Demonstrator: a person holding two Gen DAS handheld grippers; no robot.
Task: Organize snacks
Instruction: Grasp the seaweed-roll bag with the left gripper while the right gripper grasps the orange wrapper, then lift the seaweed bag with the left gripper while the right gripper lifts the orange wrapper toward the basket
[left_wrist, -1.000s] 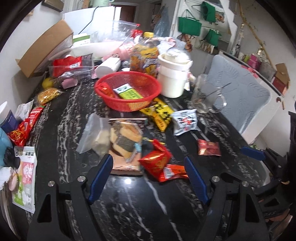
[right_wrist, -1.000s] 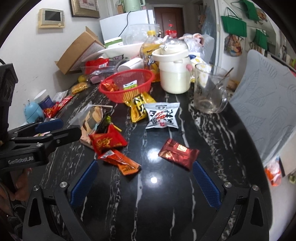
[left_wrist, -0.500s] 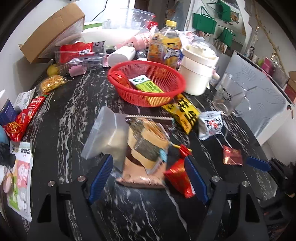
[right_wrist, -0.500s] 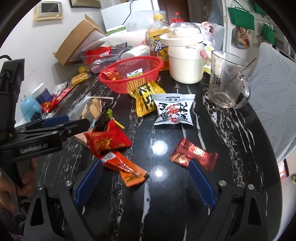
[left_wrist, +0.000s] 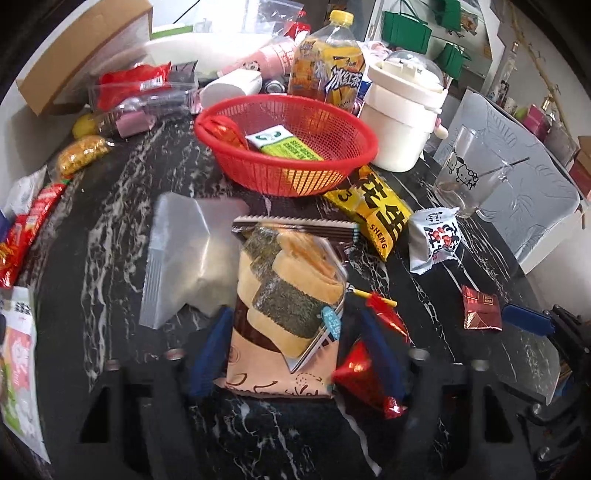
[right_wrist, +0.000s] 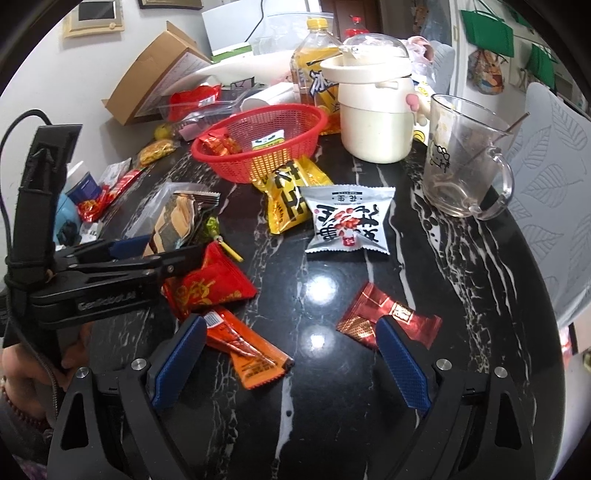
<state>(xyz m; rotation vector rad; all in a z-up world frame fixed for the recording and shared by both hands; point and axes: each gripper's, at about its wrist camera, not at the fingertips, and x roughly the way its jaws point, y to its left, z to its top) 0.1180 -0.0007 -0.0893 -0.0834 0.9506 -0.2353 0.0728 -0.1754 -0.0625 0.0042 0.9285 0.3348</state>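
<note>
A red mesh basket (left_wrist: 332, 122) holds a green-and-white packet and a red wrapper. In front of it lies a seaweed rice-cracker bag (left_wrist: 288, 295). My left gripper (left_wrist: 295, 350) is open, its blue pads on either side of the bag's near end. It also shows in the right wrist view (right_wrist: 147, 254). My right gripper (right_wrist: 291, 362) is open and empty above the table, between an orange sachet (right_wrist: 247, 350) and a dark red foil packet (right_wrist: 388, 321). A red packet (right_wrist: 210, 284), a yellow packet (right_wrist: 288, 192) and a white peanut packet (right_wrist: 347, 221) lie nearby.
The black marble table (right_wrist: 332, 424) is crowded at the back: a cream pot (right_wrist: 376, 110), an iced-tea bottle (left_wrist: 328, 62), a glass mug (right_wrist: 461, 155), a cardboard box (right_wrist: 155, 77) and plastic trays. A clear zip bag (left_wrist: 177, 254) lies left of the cracker bag. More snacks line the left edge.
My left gripper has moved forward and down until its pads straddle the cracker bag. My right gripper has moved forward and lower toward the orange sachet and foil packet.
</note>
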